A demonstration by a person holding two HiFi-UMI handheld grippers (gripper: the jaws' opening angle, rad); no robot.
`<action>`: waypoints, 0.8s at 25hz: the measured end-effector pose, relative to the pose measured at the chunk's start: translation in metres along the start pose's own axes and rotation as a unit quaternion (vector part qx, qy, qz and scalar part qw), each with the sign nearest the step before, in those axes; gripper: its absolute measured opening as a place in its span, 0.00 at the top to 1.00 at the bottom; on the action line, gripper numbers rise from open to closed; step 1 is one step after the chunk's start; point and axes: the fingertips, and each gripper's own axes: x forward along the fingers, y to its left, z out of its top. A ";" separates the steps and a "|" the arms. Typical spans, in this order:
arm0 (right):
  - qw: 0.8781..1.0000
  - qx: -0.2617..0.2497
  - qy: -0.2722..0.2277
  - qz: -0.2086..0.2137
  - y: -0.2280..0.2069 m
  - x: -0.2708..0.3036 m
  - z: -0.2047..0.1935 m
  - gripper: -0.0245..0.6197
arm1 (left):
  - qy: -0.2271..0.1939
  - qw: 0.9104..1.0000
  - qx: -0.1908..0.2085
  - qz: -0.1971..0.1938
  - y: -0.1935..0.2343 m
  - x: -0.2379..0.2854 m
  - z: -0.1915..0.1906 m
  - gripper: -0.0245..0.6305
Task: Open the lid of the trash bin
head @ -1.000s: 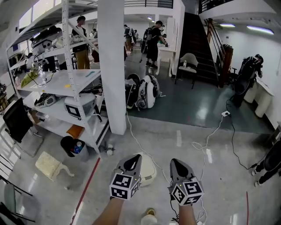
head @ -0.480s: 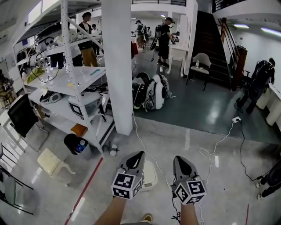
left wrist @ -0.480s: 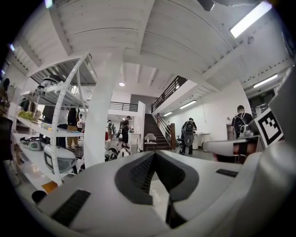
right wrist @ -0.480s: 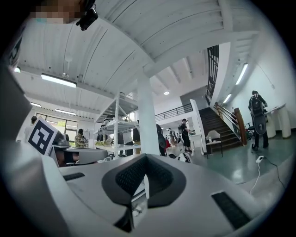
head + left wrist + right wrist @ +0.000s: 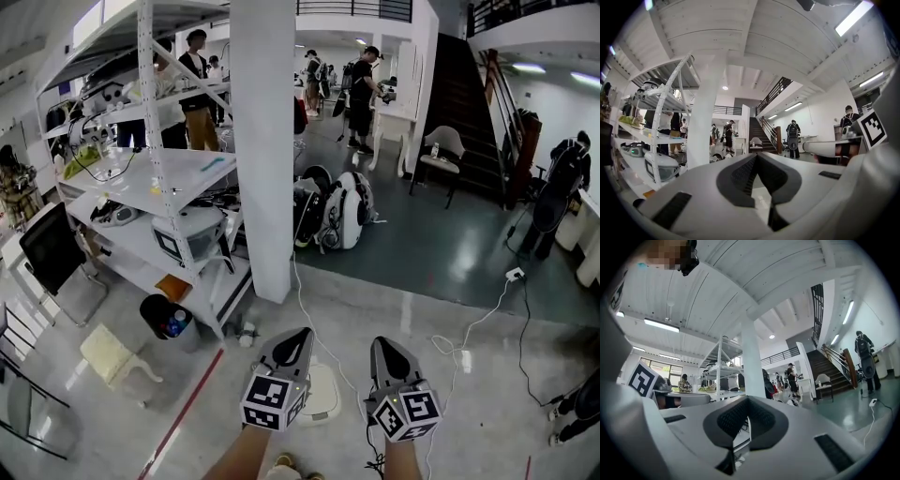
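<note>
In the head view a white round-cornered trash bin (image 5: pixel 322 395) stands on the grey floor with its lid down, partly hidden behind my left gripper (image 5: pixel 299 336). My right gripper (image 5: pixel 382 345) is held beside it, just right of the bin. Both are held low and point forward. Seen along the left gripper (image 5: pixel 757 157), the jaws meet at the tip with nothing between them. Those of the right gripper (image 5: pixel 748 399) stand the same way, closed and empty. The bin does not show in either gripper view.
A white pillar (image 5: pixel 276 141) rises ahead, with a metal shelf rack (image 5: pixel 150 187) to its left. A black bucket (image 5: pixel 167 320) holding bottles sits by the rack. White cables (image 5: pixel 469 330) and a red line (image 5: pixel 187 405) cross the floor. People stand far back.
The head view has moved forward: the pillar, rack and black bucket sit nearer and further right. The white bin has slid lower behind the left gripper. Both grippers stay shut.
</note>
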 end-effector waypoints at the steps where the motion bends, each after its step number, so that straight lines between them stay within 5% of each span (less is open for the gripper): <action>1: 1.000 0.001 0.001 -0.001 0.000 0.005 -0.002 0.91 | 0.001 1.000 -0.001 -0.001 0.004 0.003 -0.002 0.96; 20: 1.000 0.008 0.014 0.018 0.003 0.048 -0.020 0.91 | -0.006 1.000 -0.011 -0.013 0.030 0.042 -0.030 0.96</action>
